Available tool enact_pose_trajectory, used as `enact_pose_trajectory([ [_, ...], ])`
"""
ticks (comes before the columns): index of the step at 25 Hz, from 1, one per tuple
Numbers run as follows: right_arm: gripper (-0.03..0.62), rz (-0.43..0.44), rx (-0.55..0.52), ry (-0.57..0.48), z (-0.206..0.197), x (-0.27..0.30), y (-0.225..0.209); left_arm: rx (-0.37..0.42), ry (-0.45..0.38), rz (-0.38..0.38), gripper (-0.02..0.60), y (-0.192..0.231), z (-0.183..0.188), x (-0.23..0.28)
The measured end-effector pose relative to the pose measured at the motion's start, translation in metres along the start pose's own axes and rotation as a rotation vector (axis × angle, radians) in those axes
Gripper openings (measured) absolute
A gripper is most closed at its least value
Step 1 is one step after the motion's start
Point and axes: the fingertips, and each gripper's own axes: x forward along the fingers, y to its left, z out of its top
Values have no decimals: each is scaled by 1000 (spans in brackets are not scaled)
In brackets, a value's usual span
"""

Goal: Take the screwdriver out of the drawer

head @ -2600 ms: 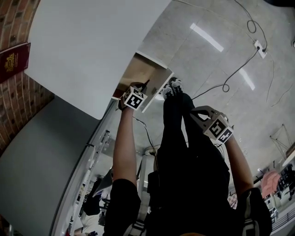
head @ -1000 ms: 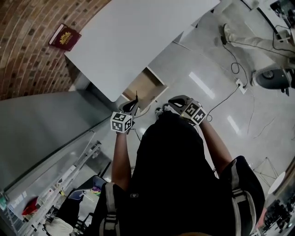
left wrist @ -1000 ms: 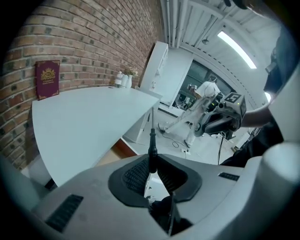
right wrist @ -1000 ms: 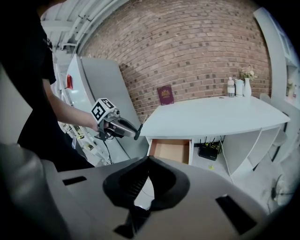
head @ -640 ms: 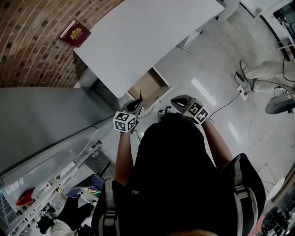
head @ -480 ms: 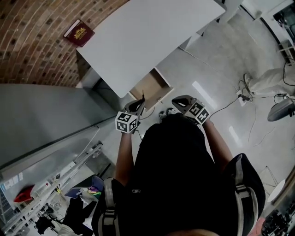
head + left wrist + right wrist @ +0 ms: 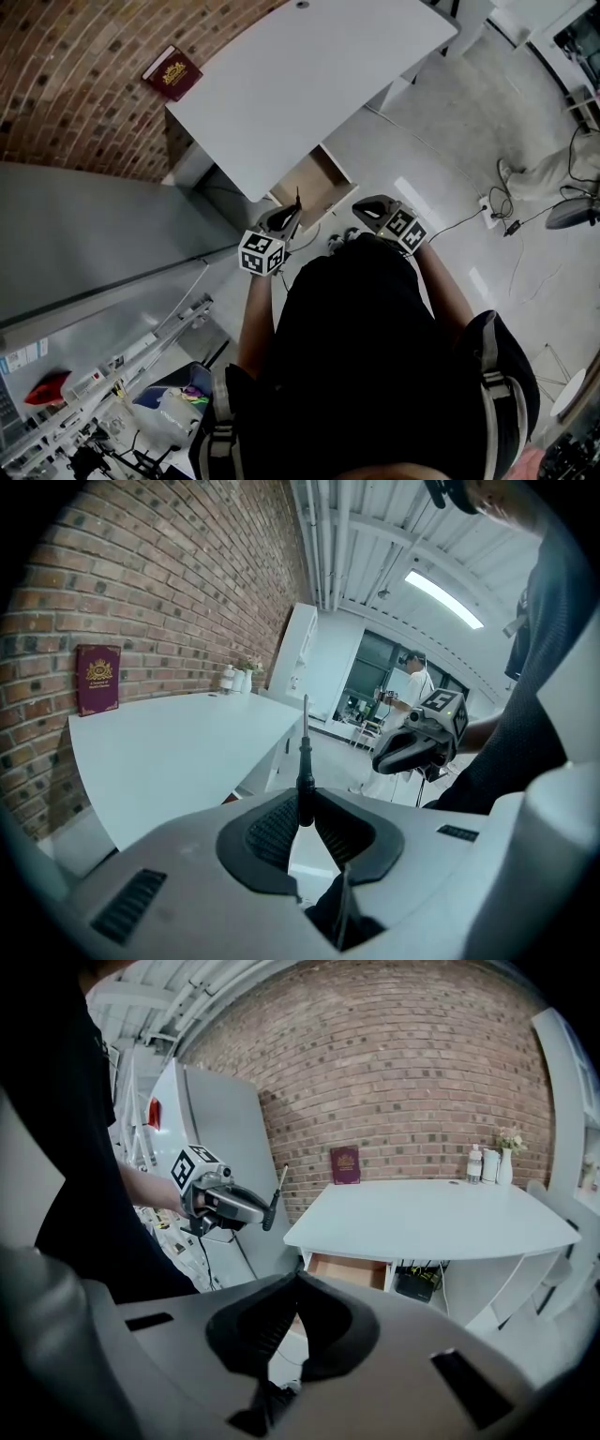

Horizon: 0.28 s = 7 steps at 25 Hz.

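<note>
The screwdriver [image 7: 304, 752] has a black handle and a thin metal shaft, and it stands upright with its tip up. My left gripper [image 7: 302, 803] is shut on its handle. In the head view the left gripper [image 7: 289, 217] hovers just in front of the open wooden drawer [image 7: 309, 180] under the white table [image 7: 300, 75], with the screwdriver [image 7: 297, 202] clear of the drawer. My right gripper [image 7: 296, 1283] is shut with nothing in it and sits to the right of the left one [image 7: 367, 206]. The right gripper view shows the drawer [image 7: 347, 1270] pulled out.
A red book [image 7: 172, 72] leans on the brick wall at the table's back. Bottles and a small vase [image 7: 487, 1162] stand at the table's far end. A tall grey cabinet [image 7: 94, 234] is on the left. Cables [image 7: 487, 202] lie on the floor at the right.
My left gripper has drawn back from the drawer and come up with the screwdriver in it. The right gripper has moved in closer beside it. The drawer stays open.
</note>
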Motion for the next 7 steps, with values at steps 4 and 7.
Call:
enact_pose_trajectory([
  [4, 55, -14, -9, 2, 0, 10, 0, 3, 7, -13, 57, 7, -10, 1],
  [7, 55, -23, -10, 10, 0, 15, 9, 4, 15, -25, 58, 10, -19, -5],
])
